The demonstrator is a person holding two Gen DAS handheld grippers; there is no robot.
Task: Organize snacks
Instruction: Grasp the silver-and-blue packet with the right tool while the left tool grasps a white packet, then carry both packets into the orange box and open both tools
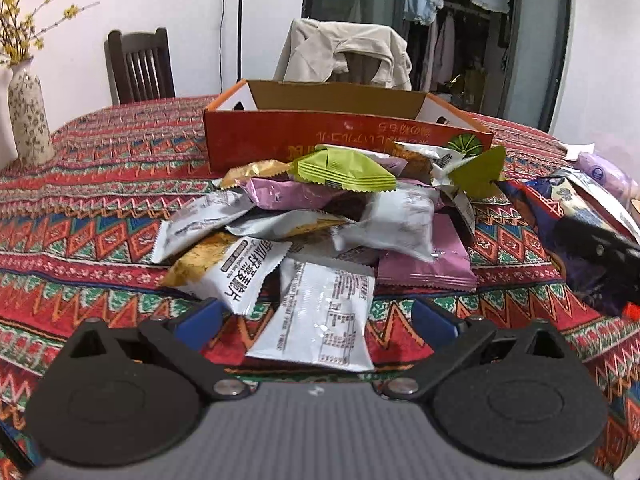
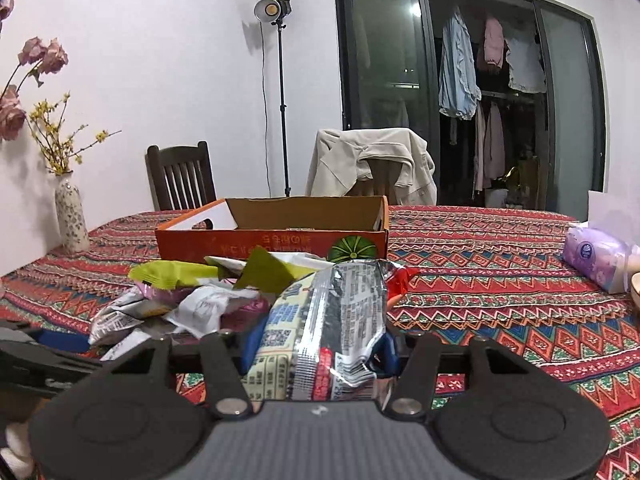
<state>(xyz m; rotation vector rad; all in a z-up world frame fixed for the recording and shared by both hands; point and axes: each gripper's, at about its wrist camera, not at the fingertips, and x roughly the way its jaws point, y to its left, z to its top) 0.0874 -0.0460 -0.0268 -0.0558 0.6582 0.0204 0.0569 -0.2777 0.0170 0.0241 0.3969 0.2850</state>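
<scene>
A pile of snack packets (image 1: pixel 320 216) lies on the patterned tablecloth in front of an open orange cardboard box (image 1: pixel 348 136). My left gripper (image 1: pixel 316 306) is open at the near edge of the pile. A white packet with a nutrition table (image 1: pixel 320 320) lies flat between its blue fingers (image 1: pixel 204 320), untouched. In the right wrist view my right gripper (image 2: pixel 320 344) is shut on a silver and white snack packet (image 2: pixel 340 312), held above the cloth beside the pile (image 2: pixel 200 296). The left wrist view shows that gripper (image 1: pixel 596 248) with its packet (image 1: pixel 576 200) at the right edge.
A flowered vase (image 1: pixel 28 120) with yellow twigs stands at the table's far left. A purple tissue pack (image 2: pixel 596 256) lies at the right. Behind the table are a dark wooden chair (image 2: pixel 180 176), a chair draped with a beige jacket (image 2: pixel 372 168) and a light stand (image 2: pixel 280 80).
</scene>
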